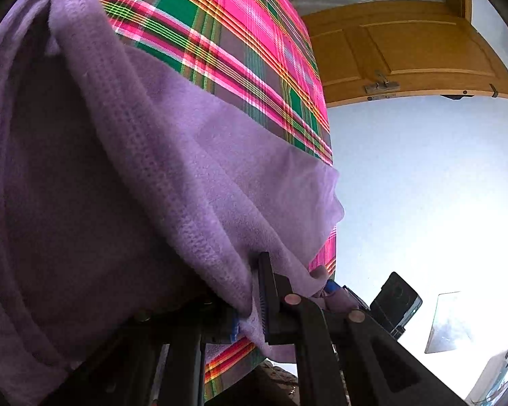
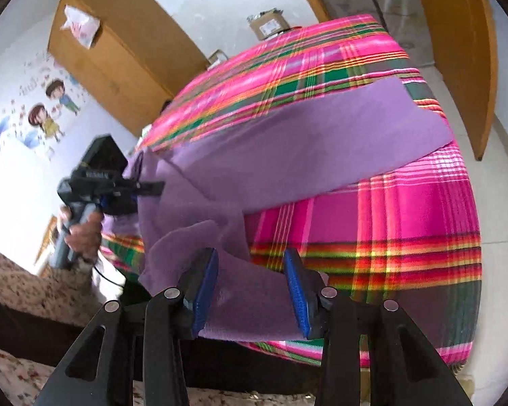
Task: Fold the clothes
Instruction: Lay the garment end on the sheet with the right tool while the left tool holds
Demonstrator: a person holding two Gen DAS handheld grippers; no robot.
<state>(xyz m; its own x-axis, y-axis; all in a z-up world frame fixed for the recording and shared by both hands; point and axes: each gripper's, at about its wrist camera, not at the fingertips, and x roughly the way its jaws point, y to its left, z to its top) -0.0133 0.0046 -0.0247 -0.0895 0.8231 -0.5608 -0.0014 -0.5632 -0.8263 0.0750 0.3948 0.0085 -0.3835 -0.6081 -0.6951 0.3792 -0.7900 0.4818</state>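
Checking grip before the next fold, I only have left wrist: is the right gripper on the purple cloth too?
Observer: Not gripping. The right gripper stands open, with a corner of the purple garment lying between its blue pads.
Operator: Where does the rest of the cloth sit?
Observer: A flat part lies spread across the plaid cover, reaching toward its far side.
Operator: Can you see my left side?
Observer: Yes, the left gripper holds the garment's edge at the cover's left side, gripped by a hand.
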